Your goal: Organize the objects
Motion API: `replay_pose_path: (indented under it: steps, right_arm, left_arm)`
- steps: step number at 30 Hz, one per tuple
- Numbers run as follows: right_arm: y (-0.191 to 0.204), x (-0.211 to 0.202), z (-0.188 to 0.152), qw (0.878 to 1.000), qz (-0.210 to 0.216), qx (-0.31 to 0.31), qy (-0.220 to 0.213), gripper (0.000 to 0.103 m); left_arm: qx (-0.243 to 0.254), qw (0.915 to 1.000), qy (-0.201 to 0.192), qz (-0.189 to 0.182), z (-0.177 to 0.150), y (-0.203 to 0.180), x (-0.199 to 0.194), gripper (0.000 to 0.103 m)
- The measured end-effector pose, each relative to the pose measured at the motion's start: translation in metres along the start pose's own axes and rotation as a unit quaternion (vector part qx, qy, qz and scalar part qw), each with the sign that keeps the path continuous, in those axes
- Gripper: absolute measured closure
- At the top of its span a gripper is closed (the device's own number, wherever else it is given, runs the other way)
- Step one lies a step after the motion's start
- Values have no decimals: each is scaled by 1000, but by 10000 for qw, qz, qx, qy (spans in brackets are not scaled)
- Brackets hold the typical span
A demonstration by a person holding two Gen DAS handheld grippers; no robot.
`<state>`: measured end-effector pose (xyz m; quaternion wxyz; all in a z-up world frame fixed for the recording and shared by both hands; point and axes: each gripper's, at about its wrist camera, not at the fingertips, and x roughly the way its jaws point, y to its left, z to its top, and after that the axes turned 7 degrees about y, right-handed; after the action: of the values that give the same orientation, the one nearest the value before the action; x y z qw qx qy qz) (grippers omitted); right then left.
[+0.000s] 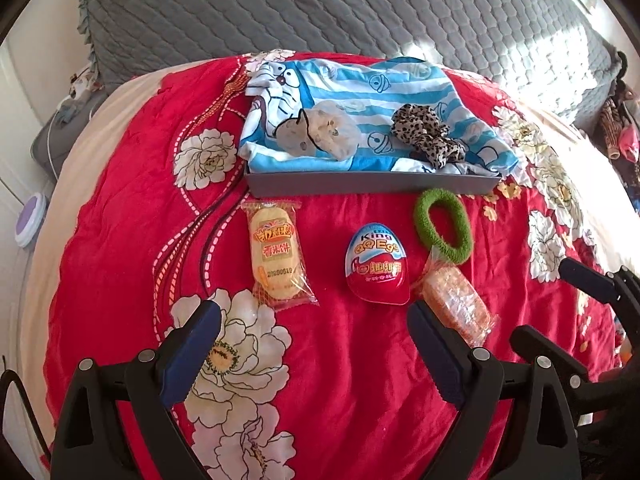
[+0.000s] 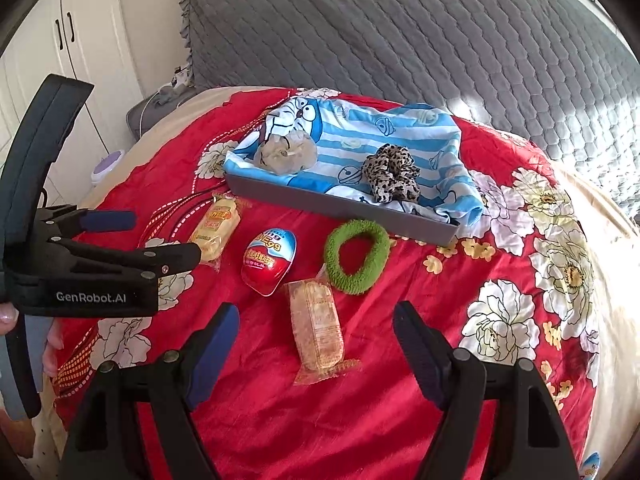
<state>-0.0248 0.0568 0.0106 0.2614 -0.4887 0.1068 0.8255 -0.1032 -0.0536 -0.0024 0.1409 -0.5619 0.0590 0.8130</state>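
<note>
On the red flowered quilt lie a yellow rice-cracker packet (image 1: 277, 254) (image 2: 215, 229), a red and blue toy egg (image 1: 378, 265) (image 2: 269, 260), a green hair ring (image 1: 442, 226) (image 2: 357, 256) and an orange snack packet (image 1: 456, 305) (image 2: 318, 328). Behind them a grey tray (image 1: 372, 186) (image 2: 340, 206) holds a blue striped cloth, a pale scrunchie (image 1: 320, 130) (image 2: 286, 154) and a leopard scrunchie (image 1: 426, 136) (image 2: 392, 176). My left gripper (image 1: 316, 354) is open above the quilt in front of the egg. My right gripper (image 2: 316, 354) is open, its jaws either side of the orange packet's near end.
A grey quilted bedspread (image 1: 320, 12) rises behind the tray. White cupboard doors (image 2: 68, 52) and a lilac round object (image 1: 30, 220) stand off the bed's left side. A hand (image 2: 8, 314) holds the left gripper at the right wrist view's left edge.
</note>
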Motion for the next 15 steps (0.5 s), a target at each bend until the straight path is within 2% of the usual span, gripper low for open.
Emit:
replay_pose_path:
  steps: [15]
  right_arm:
    - [-3,20,-4,9997,-77,118,209,24]
  left_arm:
    - [54,9999,113,32,3,6,31,9]
